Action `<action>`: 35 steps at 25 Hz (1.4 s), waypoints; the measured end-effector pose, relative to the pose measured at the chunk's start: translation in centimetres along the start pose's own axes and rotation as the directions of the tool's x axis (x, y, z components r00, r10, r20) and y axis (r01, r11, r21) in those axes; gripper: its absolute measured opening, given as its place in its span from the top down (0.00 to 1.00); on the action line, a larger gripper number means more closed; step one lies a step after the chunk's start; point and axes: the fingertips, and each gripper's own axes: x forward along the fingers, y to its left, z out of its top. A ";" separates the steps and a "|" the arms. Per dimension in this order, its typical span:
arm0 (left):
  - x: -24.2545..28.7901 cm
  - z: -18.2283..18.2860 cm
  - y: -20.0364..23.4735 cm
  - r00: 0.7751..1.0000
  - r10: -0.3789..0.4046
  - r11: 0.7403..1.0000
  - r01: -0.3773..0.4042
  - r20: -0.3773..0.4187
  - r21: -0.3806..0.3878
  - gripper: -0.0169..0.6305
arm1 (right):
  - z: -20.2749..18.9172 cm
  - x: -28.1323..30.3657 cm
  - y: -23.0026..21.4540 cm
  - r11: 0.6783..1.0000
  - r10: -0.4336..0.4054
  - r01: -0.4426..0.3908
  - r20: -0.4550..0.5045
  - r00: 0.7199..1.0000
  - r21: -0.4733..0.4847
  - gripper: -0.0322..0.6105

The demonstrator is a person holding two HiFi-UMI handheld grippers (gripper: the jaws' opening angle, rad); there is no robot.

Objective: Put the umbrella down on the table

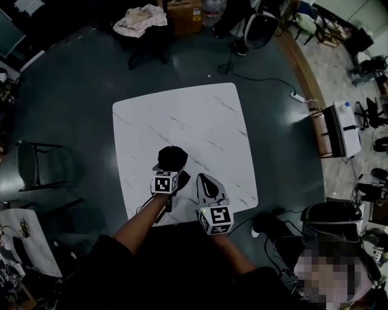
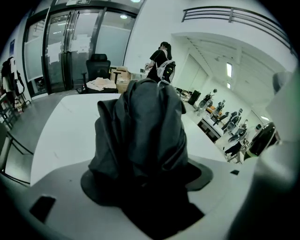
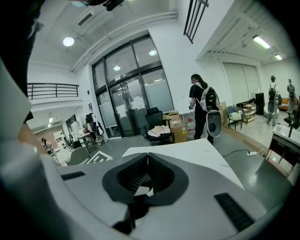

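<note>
A folded black umbrella (image 1: 172,157) is over the front part of the white marble-look table (image 1: 194,115). My left gripper (image 1: 174,174) is shut on it. In the left gripper view its dark fabric (image 2: 140,131) bulges up between the jaws and hides their tips. I cannot tell whether the umbrella touches the tabletop. Just right of it, my right gripper (image 1: 204,180) hovers near the table's front edge. Its jaws are shut (image 3: 148,157) with nothing between them.
A dark chair (image 1: 36,163) stands left of the table. At the back are a chair with light cloth (image 1: 142,21) and a cardboard box (image 1: 185,15). A person with a backpack (image 3: 201,103) stands behind the table. A cable and power strip (image 1: 297,95) lie on the floor at the right.
</note>
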 end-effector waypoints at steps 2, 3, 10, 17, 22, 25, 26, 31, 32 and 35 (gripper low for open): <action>0.8 -0.2 0.7 1.000 0.007 1.000 -0.007 -0.028 -0.020 0.43 | 0.0 0.3 -0.1 1.000 -0.005 0.005 -0.011 1.000 0.000 0.92; 1.2 -0.3 1.0 0.999 0.008 1.000 -0.009 -0.040 -0.027 0.43 | -0.1 0.4 -0.1 1.000 -0.007 0.007 -0.016 1.000 0.000 0.92; 4.4 -1.6 3.0 0.990 0.057 0.998 -0.059 -0.127 -0.013 0.43 | -0.9 1.6 -0.6 1.000 -0.013 0.014 -0.051 0.999 0.022 0.92; 4.7 -2.4 3.5 0.983 0.065 0.998 -0.065 -0.173 0.005 0.43 | 0.2 2.2 -0.5 1.000 -0.013 0.014 -0.053 0.999 0.026 0.92; 4.8 -2.3 3.3 0.983 0.048 0.999 -0.048 -0.176 0.002 0.43 | -0.2 2.8 -0.3 1.000 -0.005 0.007 -0.076 0.997 0.018 0.92; 4.4 -1.9 2.8 0.986 0.020 0.999 -0.027 -0.163 -0.042 0.42 | -0.4 2.8 0.1 1.000 0.003 -0.002 -0.083 0.997 0.014 0.92; 4.2 -1.7 2.7 0.988 0.014 0.999 -0.022 -0.155 -0.049 0.42 | -0.5 2.7 0.2 1.000 0.006 -0.005 -0.085 0.996 0.013 0.92; 3.0 -1.2 2.1 0.992 -0.011 1.000 0.009 -0.129 -0.015 0.42 | -1.1 2.1 0.5 1.000 0.011 -0.010 -0.090 0.996 0.013 0.92; 2.6 -1.3 2.0 0.992 -0.013 1.000 0.011 -0.124 -0.017 0.42 | -1.2 1.9 0.5 1.000 0.012 -0.011 -0.088 0.996 0.013 0.92; 0.7 -0.9 1.7 0.996 -0.009 1.000 0.006 -0.091 -0.027 0.42 | -1.2 1.5 0.6 1.000 0.020 -0.020 -0.080 0.997 0.012 0.92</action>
